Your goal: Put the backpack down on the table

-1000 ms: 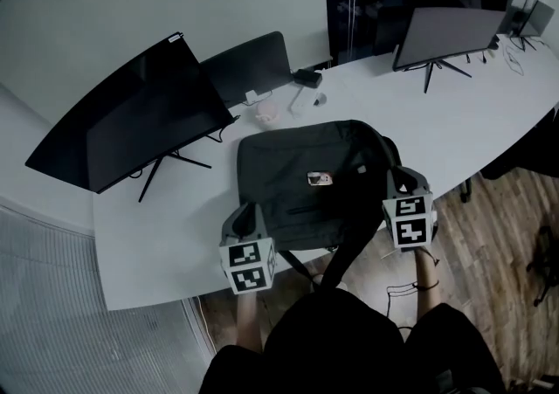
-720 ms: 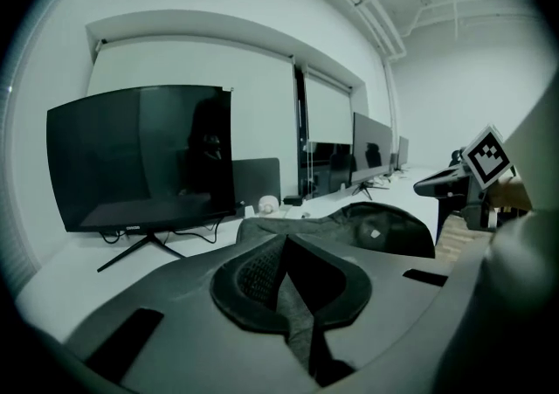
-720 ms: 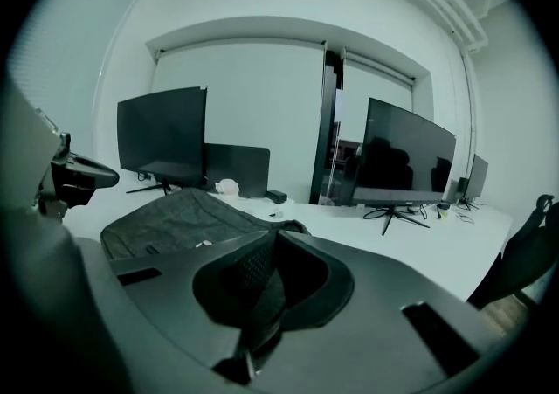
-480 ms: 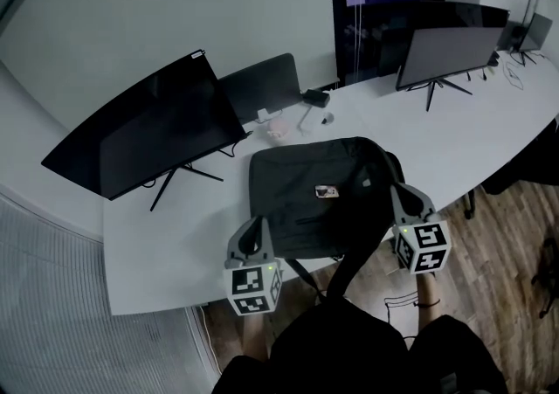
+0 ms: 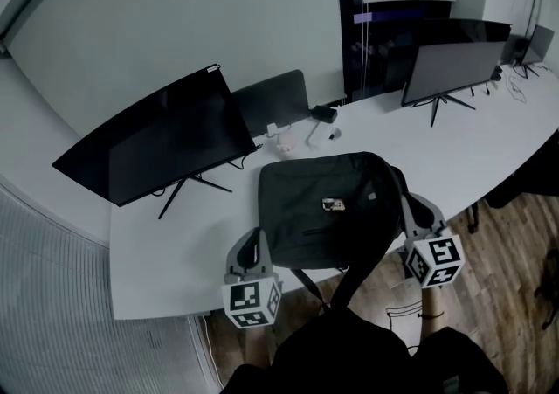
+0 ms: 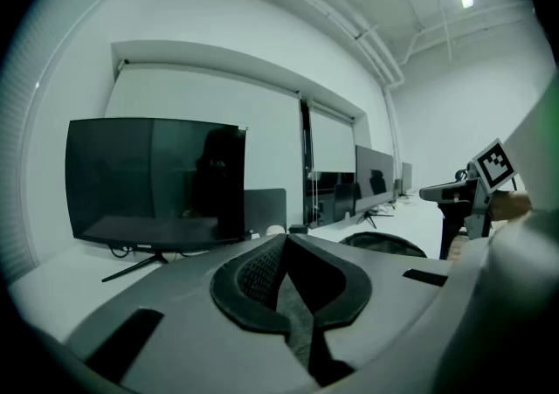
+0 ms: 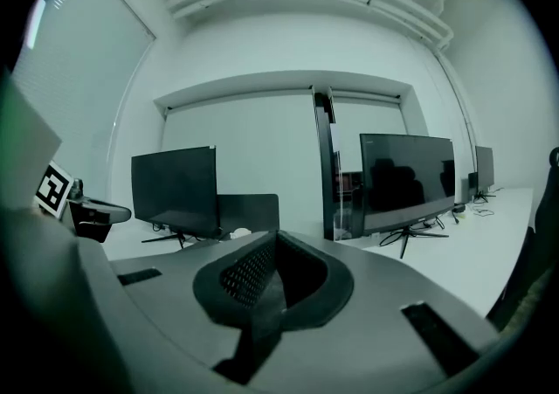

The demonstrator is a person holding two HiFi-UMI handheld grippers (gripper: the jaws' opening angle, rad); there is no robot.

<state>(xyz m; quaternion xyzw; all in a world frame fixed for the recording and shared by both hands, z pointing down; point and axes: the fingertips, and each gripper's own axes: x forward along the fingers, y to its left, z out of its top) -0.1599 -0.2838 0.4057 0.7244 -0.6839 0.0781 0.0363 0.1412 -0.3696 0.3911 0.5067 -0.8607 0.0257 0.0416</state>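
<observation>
The dark grey backpack (image 5: pixel 327 209) lies flat on the white table (image 5: pixel 175 252) near its front edge, with a small tag on top. Its strap (image 5: pixel 351 272) runs off the edge to the person's body. My left gripper (image 5: pixel 253 235) is beside the bag's near left corner and my right gripper (image 5: pixel 405 198) beside its right side. Both are shut and point almost level. In the left gripper view the pads (image 6: pixel 284 242) meet with nothing clearly held, and the bag (image 6: pixel 384 244) shows low on the right. The right gripper (image 7: pixel 275 237) looks the same.
A large curved monitor (image 5: pixel 166 143) stands at the table's back left, a smaller dark screen (image 5: pixel 275 100) behind the bag, and another monitor (image 5: pixel 454 65) at the far right. Small items (image 5: pixel 288 141) lie behind the bag. Wooden floor (image 5: pixel 511 244) lies to the right.
Both grippers have risen and drawn a little back from the bag's sides toward the person. The backpack stays flat on the table. The head view has tilted up.
</observation>
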